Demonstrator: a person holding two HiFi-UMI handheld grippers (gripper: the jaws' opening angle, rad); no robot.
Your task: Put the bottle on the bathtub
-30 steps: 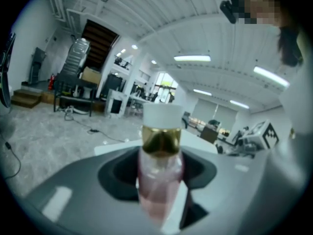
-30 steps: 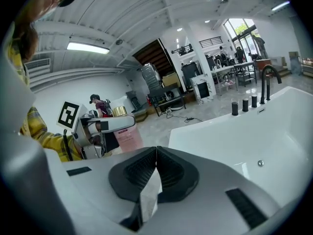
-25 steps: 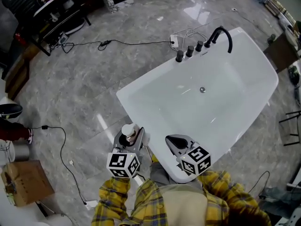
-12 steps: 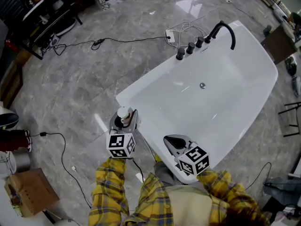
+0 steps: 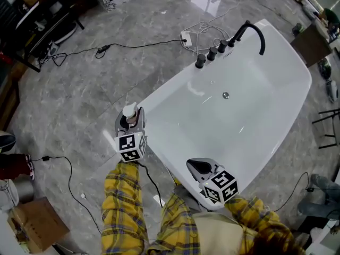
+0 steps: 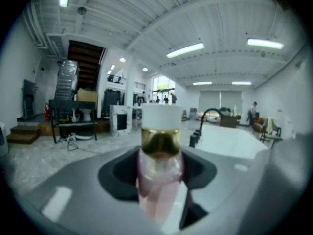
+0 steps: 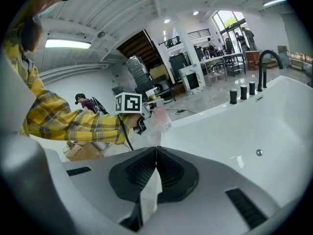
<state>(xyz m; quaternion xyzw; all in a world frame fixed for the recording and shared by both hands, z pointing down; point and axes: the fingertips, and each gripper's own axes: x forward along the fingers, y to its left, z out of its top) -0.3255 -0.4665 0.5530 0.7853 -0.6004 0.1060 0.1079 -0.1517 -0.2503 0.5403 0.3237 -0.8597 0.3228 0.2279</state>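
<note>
Left gripper [image 5: 132, 122], clamping the bottle [image 5: 129, 111], is moving closer to the bathtub [image 5: 159, 96] rim, right gripper [image 5: 200, 167] idling closed and empty; a tilted release is probably risking a topple

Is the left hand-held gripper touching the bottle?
Touching. The left gripper view shows the left hand-held gripper with its jaws pressed against both sides of the bottle, with no gap.

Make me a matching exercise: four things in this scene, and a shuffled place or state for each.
Things:
1. bottle
2. right gripper
3. faucet
4. drain

Places or states:
a. fingers shut, empty
b. black, at the tub's rim
c. held in the left gripper
d. in the tub's floor

Pairs: 1-c, 2-a, 3-b, 4-d
</note>
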